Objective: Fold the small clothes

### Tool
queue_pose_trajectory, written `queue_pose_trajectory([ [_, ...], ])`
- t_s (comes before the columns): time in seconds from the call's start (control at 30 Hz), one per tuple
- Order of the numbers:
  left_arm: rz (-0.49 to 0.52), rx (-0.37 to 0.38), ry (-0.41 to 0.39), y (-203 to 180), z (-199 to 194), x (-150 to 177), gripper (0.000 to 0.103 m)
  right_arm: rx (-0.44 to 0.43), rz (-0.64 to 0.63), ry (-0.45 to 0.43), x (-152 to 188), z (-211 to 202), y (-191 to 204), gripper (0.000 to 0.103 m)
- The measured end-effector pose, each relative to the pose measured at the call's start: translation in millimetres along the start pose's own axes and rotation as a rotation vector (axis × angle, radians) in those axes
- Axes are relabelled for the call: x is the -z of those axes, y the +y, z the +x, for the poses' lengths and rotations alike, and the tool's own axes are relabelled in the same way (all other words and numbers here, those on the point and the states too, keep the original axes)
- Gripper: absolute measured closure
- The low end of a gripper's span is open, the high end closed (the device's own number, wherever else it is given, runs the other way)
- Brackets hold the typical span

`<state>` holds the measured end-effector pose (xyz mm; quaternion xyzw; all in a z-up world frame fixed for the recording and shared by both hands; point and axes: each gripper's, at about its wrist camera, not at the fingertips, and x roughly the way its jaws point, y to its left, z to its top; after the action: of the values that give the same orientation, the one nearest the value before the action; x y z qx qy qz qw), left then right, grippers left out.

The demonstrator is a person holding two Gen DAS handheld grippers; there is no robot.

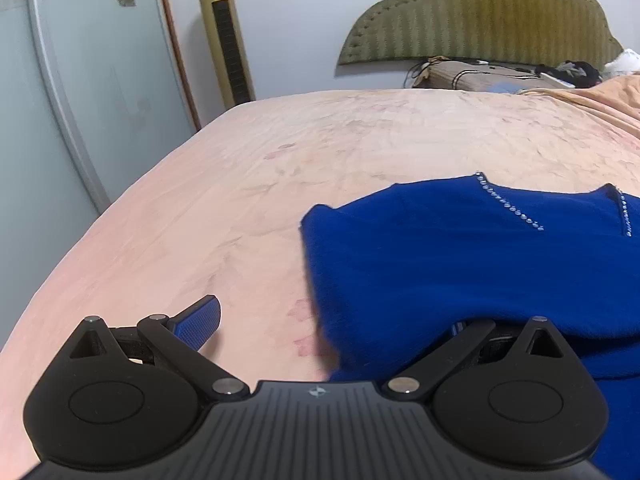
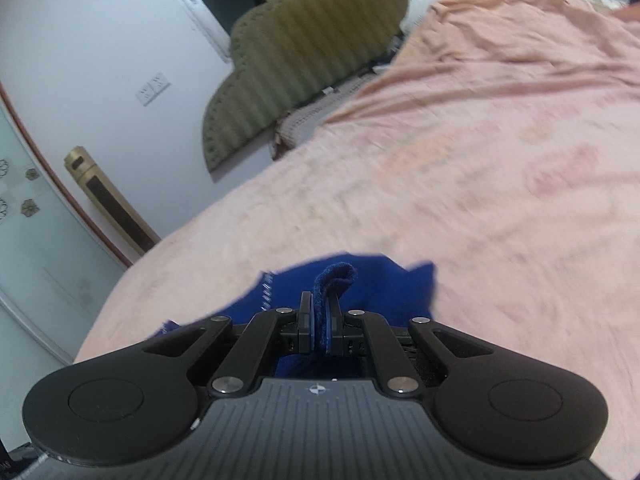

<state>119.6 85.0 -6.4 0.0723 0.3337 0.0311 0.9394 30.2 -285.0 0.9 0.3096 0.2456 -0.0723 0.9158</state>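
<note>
From the left wrist camera, the left gripper (image 1: 328,320) stood spread wide, its blue-padded left finger (image 1: 198,320) lying bare on the pale pink floral bedsheet (image 1: 240,184) at about 8 o'clock, while the right finger was mostly hidden under the royal-blue fuzzy knit garment (image 1: 460,264), so nothing was pinched between them. That garment lay on the sheet from the centre toward 4 o'clock, a line of small rhinestones (image 1: 510,208) along its neckline at 2 o'clock. An olive quilted headboard (image 1: 480,16) stood at 1 o'clock and a gold tower fan (image 1: 226,36) at 11 o'clock. From the right wrist camera, the right gripper (image 2: 320,328) was closed tight on a fold of the blue garment (image 2: 360,288), which poked up between the fingers at centre; the rest spread on the blurred sheet toward 6 o'clock.
</note>
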Motion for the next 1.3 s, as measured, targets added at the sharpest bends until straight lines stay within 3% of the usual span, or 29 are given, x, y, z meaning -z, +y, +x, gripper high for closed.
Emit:
queue_pose_trajectory([
  [0.3,-0.039,0.003,0.048,31.9,-10.8,14.0,0.000,0.053,-0.032,0.009,14.0,-1.4,-6.2,0.093],
  [0.47,-0.103,0.041,0.061,50.8,-23.6,17.9,0.000,0.076,-0.068,0.026,15.8,1.9,-3.3,0.089],
  [0.67,-0.092,0.066,0.033,44.1,-33.8,11.5,0.000,0.080,-0.082,0.024,15.7,-1.9,-2.5,0.089],
  [0.83,-0.094,0.059,0.054,43.0,-28.3,13.8,0.000,0.087,-0.101,0.036,15.5,-3.1,-3.1,0.088],
  [0.9,-0.097,0.050,0.061,44.4,-26.4,15.2,0.000,0.088,-0.091,0.041,14.6,-4.1,-5.8,0.080],
  [1.0,-0.100,0.038,0.069,47.6,-24.4,16.5,0.000,0.081,-0.093,0.037,14.9,-7.7,-6.4,0.077],
  [1.3,-0.092,0.012,0.076,51.5,-22.2,23.0,0.000,0.133,-0.195,-0.065,17.6,-30.6,12.0,0.077],
])
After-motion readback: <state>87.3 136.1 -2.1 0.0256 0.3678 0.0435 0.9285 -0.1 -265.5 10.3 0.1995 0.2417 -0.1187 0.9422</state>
